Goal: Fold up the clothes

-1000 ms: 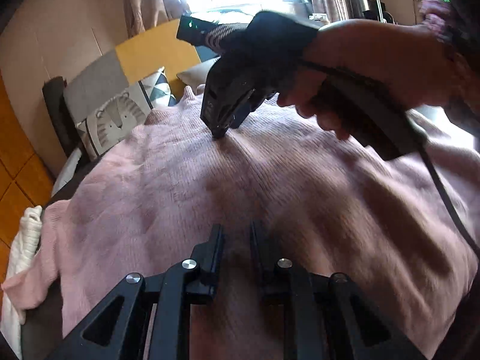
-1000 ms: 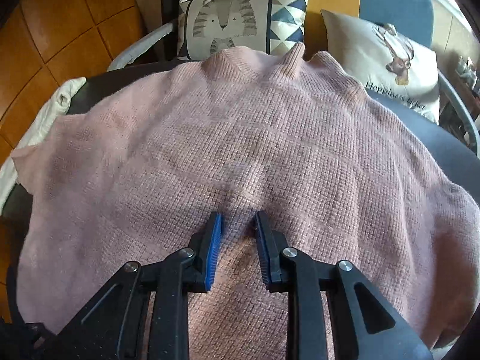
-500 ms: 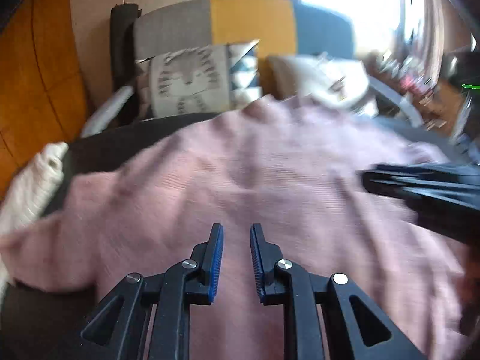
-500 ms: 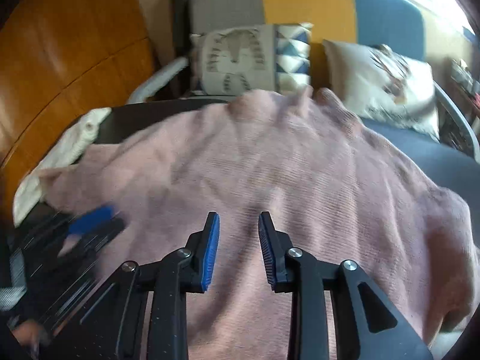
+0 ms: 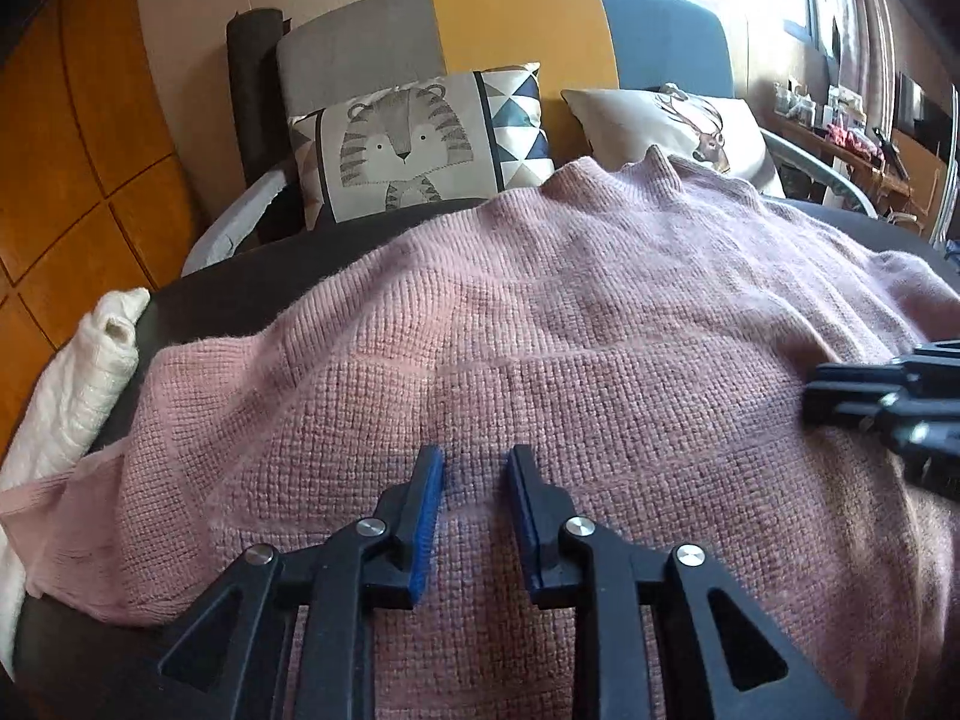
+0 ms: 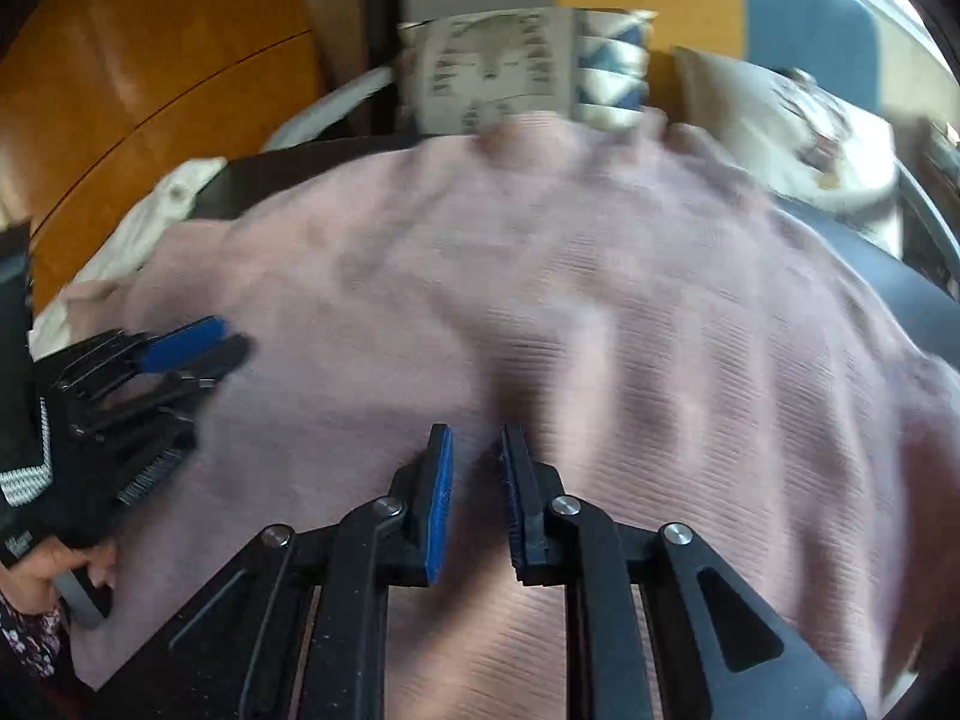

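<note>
Pink sweater (image 5: 600,360): coarse waffle knit, fuzzy, matt. Left gripper (image 5: 474,480): matt black plastic, ribbed blue pads (image 5: 427,516), shiny metal screws. Wall panels (image 5: 72,168): glossy orange wood. Tiger cushion (image 5: 414,144): smooth printed cloth.

You have one pink sweater (image 5: 588,324) spread out, two grippers over it, the left gripper (image 5: 474,468) and the right gripper (image 6: 475,447), two cushions behind, a tiger cushion (image 5: 414,144) and a deer cushion (image 5: 672,120), and one white garment (image 5: 72,384) at the side.
</note>
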The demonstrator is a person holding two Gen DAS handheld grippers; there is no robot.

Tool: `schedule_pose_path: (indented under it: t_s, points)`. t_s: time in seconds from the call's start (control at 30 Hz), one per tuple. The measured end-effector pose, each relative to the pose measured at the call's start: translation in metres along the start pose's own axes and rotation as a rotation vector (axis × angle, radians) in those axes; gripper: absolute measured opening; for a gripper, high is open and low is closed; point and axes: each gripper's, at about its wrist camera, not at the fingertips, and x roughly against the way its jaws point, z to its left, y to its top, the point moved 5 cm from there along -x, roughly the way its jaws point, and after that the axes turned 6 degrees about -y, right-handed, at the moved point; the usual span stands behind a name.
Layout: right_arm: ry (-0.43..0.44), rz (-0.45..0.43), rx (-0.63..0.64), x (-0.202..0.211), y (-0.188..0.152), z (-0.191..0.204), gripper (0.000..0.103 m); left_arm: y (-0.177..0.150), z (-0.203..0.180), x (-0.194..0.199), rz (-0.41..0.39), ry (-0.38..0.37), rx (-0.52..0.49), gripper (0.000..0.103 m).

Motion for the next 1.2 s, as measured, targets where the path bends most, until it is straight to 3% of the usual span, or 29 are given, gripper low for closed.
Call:
schedule_pose_path:
  t_s: [0.07,0.17,0.3,0.6,0.77,0.9,0.97,1.07,1.2]
  points:
    - [-0.002,-0.001,-0.046,0.007,-0.005,-0.024,0.009,0.001,0.000,0.001,0.000,0.000,-0.001,0.024]
    - [-0.088,0.001,-0.105,0.016,-0.013,-0.059,0.013,0.002,0.000,-0.001,0.001,0.009,-0.010,0.024]
    - [-0.071,-0.003,-0.242,0.024,-0.025,-0.107,0.010,0.003,0.000,-0.001,0.001,0.011,-0.015,0.024]
    - [-0.141,-0.026,-0.287,0.041,-0.023,-0.133,0.011,0.002,0.002,-0.001,0.001,0.007,-0.014,0.024]
    - [-0.123,-0.075,-0.195,0.038,0.007,-0.117,0.012,0.003,0.002,-0.001,0.001,0.010,-0.019,0.024]
    - [-0.145,0.002,-0.189,0.007,0.015,-0.123,0.012,0.003,0.006,0.000,-0.002,-0.016,0.006,0.026]
    - [-0.144,0.003,-0.227,0.003,0.015,-0.145,0.009,0.003,0.008,0.000,-0.003,-0.029,0.019,0.026]
    - [-0.244,-0.004,-0.277,0.010,0.013,-0.184,0.009,0.003,0.010,-0.001,-0.004,-0.034,0.023,0.026]
    - [-0.268,-0.008,-0.363,0.017,0.008,-0.223,0.004,0.003,0.007,-0.003,-0.005,-0.009,-0.001,0.026]
